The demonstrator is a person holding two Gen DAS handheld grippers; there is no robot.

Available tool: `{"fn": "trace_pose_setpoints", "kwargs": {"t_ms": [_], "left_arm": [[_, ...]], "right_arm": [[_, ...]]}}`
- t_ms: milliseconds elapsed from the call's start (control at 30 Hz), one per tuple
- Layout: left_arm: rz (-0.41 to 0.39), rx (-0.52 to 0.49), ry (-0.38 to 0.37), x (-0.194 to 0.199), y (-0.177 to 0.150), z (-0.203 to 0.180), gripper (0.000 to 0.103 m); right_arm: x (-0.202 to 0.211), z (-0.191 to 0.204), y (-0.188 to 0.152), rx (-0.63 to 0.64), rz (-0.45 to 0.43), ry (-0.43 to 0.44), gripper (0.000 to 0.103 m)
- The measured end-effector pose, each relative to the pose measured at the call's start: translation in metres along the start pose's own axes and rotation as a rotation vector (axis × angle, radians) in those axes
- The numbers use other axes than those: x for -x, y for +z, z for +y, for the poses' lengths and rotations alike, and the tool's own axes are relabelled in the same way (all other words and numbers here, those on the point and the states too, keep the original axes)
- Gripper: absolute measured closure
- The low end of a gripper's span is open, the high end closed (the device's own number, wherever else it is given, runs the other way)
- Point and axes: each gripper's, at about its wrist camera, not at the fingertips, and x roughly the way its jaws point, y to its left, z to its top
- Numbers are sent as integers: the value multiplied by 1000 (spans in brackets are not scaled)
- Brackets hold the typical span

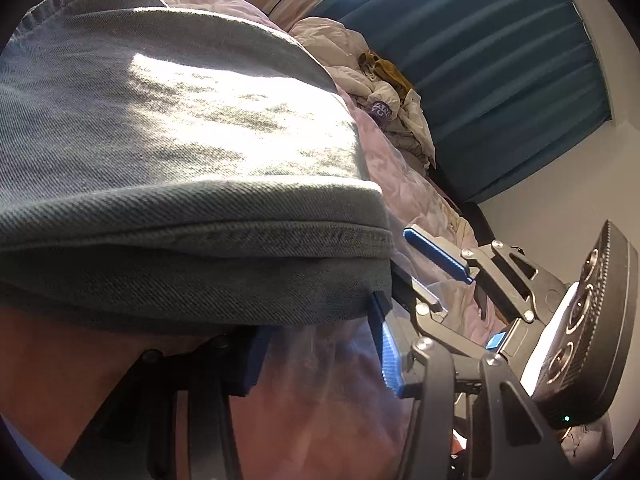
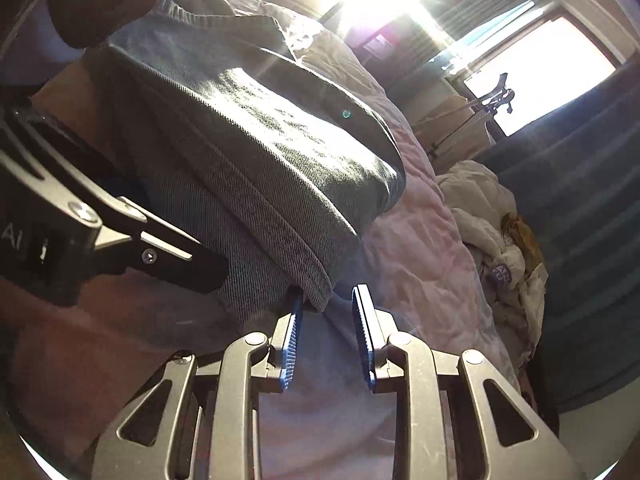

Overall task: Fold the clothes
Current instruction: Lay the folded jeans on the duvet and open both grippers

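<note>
Left gripper (image 1: 320,344) holds the folded grey twill garment's (image 1: 180,152) near hem, steadying the stack; right gripper (image 2: 326,336) stands narrowly parted, empty, just beside it.

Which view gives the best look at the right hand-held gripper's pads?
The right wrist view: the right hand-held gripper shows both blue pads apart, with the grey garment's hem at the left one. The left wrist view shows them obliquely, at the garment's edge.
</note>
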Motion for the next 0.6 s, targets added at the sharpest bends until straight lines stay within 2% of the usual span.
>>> {"fn": "trace_pose_setpoints", "kwargs": {"t_ms": [67, 133, 233, 400, 600], "left_arm": [[-6, -1, -2, -3, -1, -1, 55], [-9, 8, -12, -7, 0, 0, 55], [-20, 36, -41, -9, 2, 4, 64], [-31, 88, -70, -11, 5, 13, 85], [-56, 73, -57, -12, 6, 9, 89]], "right_arm": [[-3, 3, 0, 14, -7, -1, 83], [-8, 5, 0, 22, -10, 6, 93], [-12, 0, 1, -13, -1, 28, 98], [-8, -26, 2, -170, 6, 134, 101], [8, -21, 4, -159, 8, 166, 101]]}}
